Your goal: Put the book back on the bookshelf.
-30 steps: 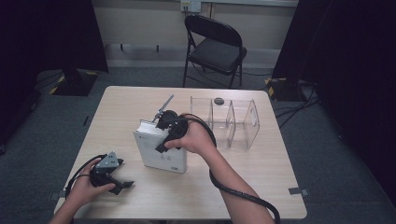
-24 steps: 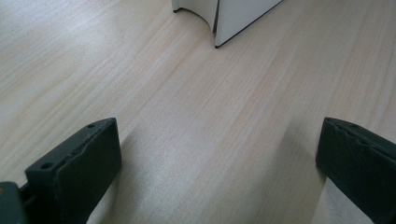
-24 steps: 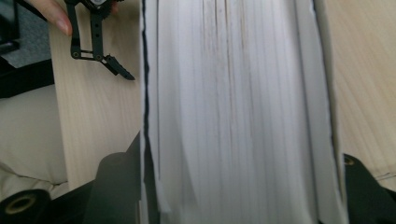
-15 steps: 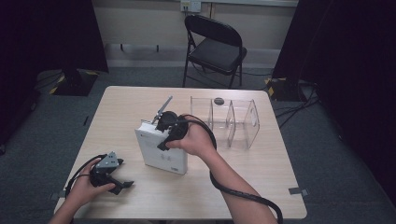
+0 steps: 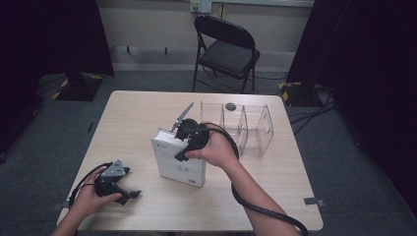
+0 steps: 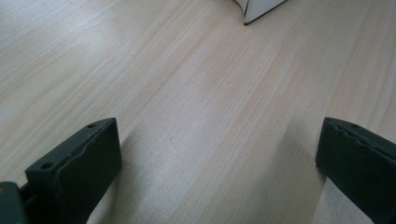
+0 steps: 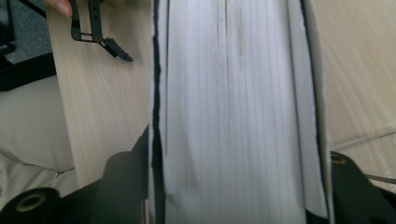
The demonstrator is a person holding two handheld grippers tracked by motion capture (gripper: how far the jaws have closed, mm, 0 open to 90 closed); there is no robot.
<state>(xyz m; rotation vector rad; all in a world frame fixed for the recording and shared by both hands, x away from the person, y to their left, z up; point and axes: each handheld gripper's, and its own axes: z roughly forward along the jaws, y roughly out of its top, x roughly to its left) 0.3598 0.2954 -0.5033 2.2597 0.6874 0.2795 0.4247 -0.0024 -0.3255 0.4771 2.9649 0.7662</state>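
A thick white book [image 5: 179, 164] stands on its edge on the wooden table [image 5: 123, 118], leaning a little. My right gripper [image 5: 191, 139] comes down on its top edge. In the right gripper view the page block [image 7: 238, 93] sits between the jaws of my right gripper [image 7: 238, 186], with a pad against each cover. These jaws have just been opening slightly, with the book still between them. My left gripper [image 5: 132, 183] rests on the table at the near left, open. Its jaws [image 6: 217, 158] stand wide over bare wood.
A clear plastic divided box [image 5: 246, 128] stands just right of the book, with a small dark round thing [image 5: 230, 105] at its back. A black folding chair [image 5: 226, 51] stands beyond the table. My left gripper [image 7: 100, 37] also appears far off in the right gripper view.
My right hand and the book's top have shifted slightly to the right. The left hand and its gripper have stayed put.
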